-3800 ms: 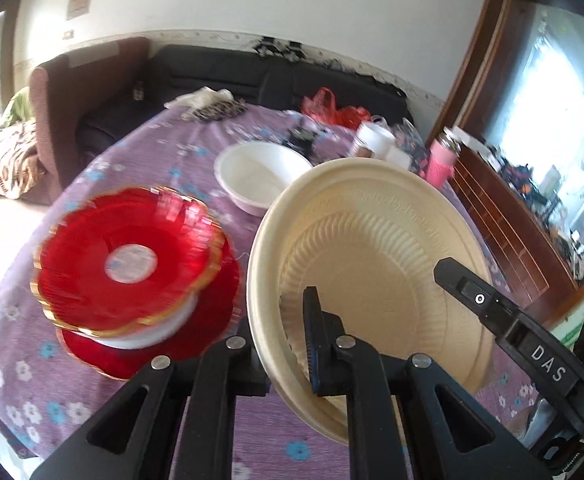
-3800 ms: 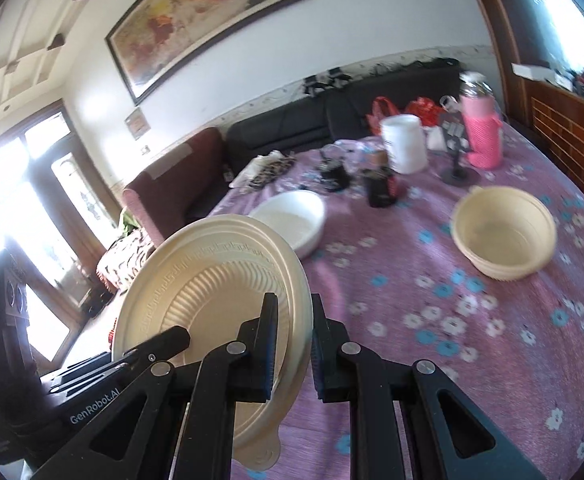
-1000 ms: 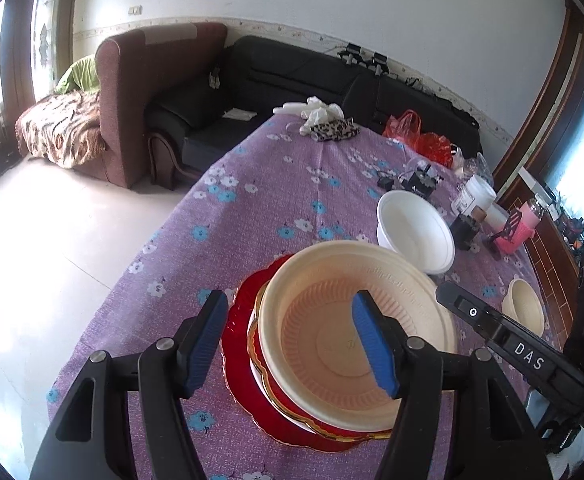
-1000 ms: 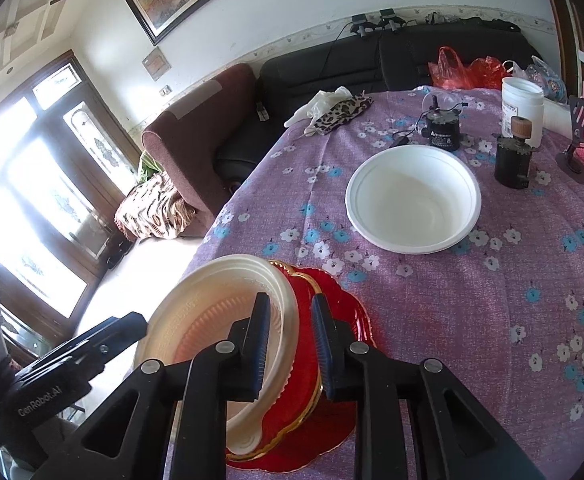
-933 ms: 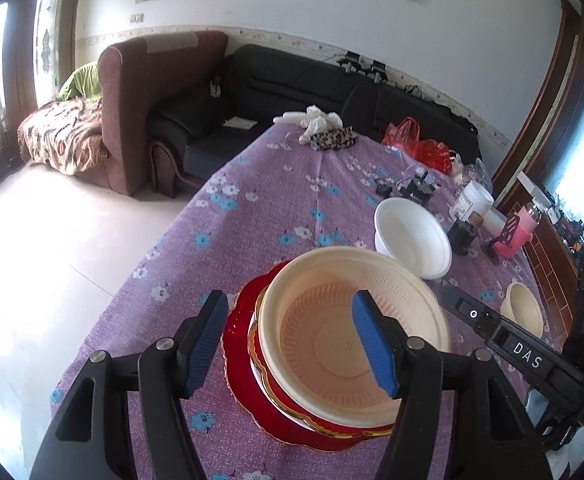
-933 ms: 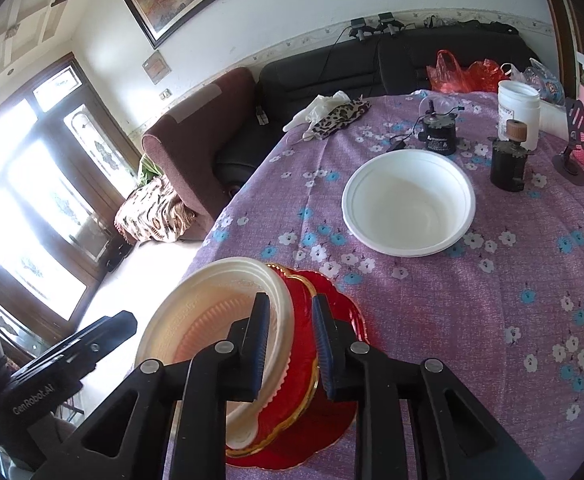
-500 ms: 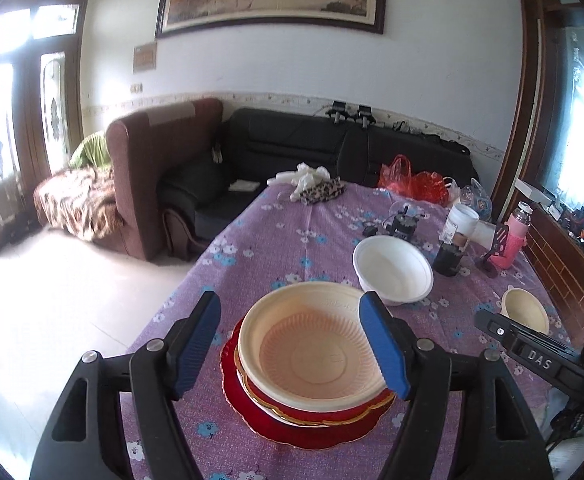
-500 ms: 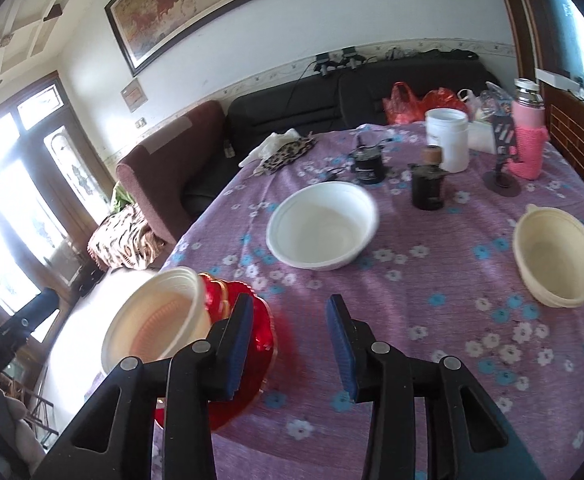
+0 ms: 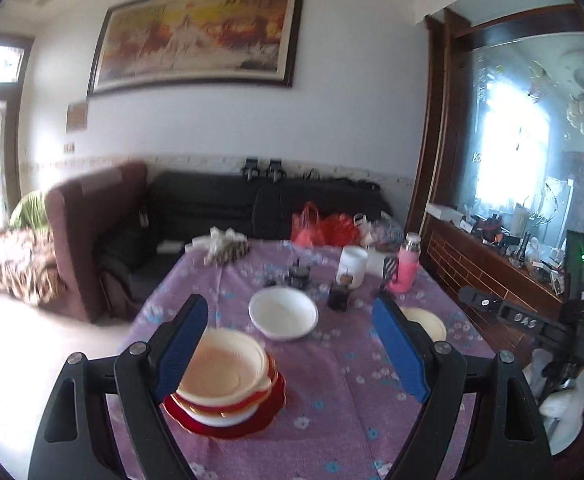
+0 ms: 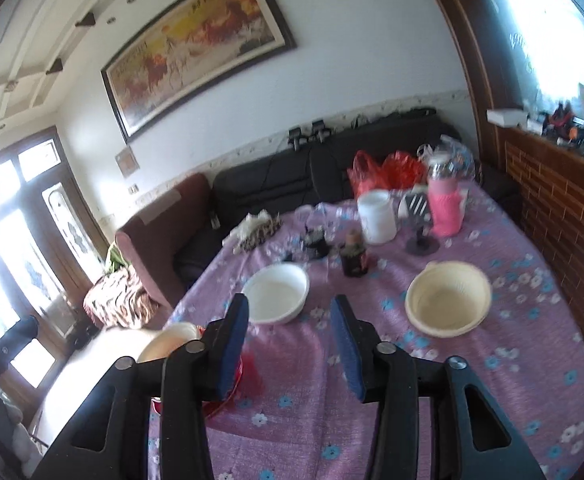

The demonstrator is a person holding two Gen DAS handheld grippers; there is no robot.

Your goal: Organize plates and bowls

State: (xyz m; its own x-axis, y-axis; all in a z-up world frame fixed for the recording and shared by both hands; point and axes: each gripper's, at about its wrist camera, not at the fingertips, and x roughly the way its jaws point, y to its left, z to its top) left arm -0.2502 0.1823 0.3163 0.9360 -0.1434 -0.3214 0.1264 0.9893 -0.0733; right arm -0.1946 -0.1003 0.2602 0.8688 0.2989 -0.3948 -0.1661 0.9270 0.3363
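Left hand-held gripper (image 9: 292,352) spread wide, nothing between its blue pads (image 9: 180,350), raised above the counter (image 9: 332,412) with its purple flowered cloth. Stack of plates (image 9: 228,392) sits just ahead of its left finger, partly hidden behind that pad: cream plate (image 9: 222,372) on top, red and white ones under it, widest red plate at the bottom. White bowl (image 9: 283,318) lies farther ahead, roughly centred between the two fingers, apart from the stack. Cream bowl (image 9: 428,322) peeks out just behind the right finger. Right hand-held gripper (image 10: 288,344) also released, holding nothing, gap narrower than the left one's. From it, the white bowl (image 10: 276,292) is just beyond the left fingertip, the cream bowl (image 10: 448,302) ahead to the right, well apart from the white one. Plate stack (image 10: 172,344) down-left of this gripper, mostly hidden by the left finger, only cream rim and red edge showing. Past the bowls: small dark jar (image 10: 354,258), white jar (image 10: 377,218), pink bottle (image 10: 446,206), near the far counter edge. Both views motion-blurred. Other gripper's black body (image 9: 532,324) visible at the right edge of the left view.
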